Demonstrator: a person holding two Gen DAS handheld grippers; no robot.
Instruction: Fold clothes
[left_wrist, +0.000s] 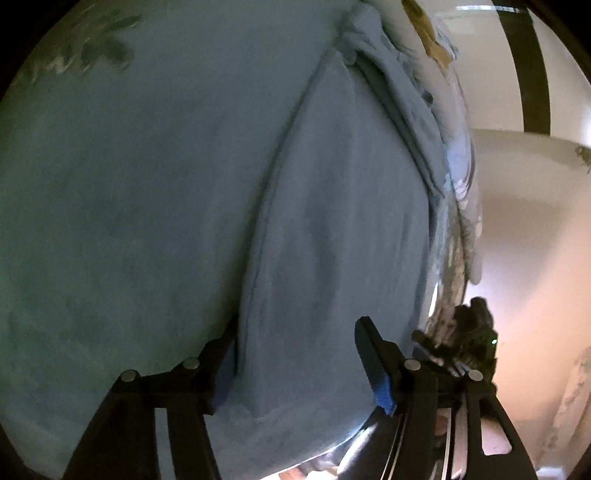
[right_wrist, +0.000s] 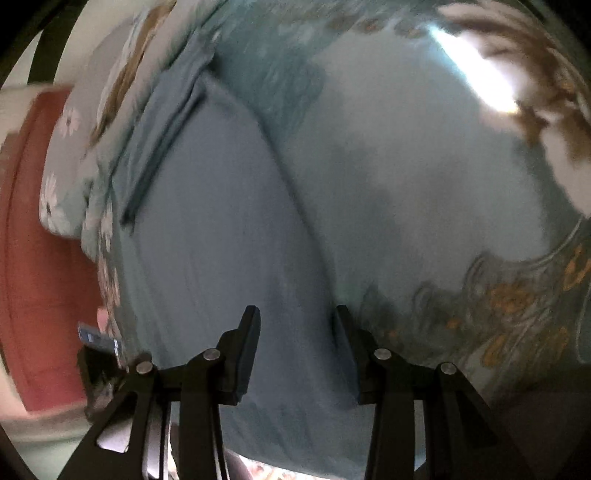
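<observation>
Blue cloth (left_wrist: 332, 240) fills the gap btwn both grippers' fingers, no free room there. Bedspread (left_wrist: 129, 184) to its left lies flat & bare (open passage); bunched folds (left_wrist: 399, 110) crowd the far edge.

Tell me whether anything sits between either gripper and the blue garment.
Nothing visible does. The left gripper has its fingers open with the blue garment lying directly between them, and the right gripper is likewise open astride the same cloth on the teal bedspread.

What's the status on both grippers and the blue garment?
Left gripper open, jaws straddling blue garment. Right gripper open, same cloth between its jaws. Garment lies long and narrow on patterned bedspread. Nothing in the way.
</observation>
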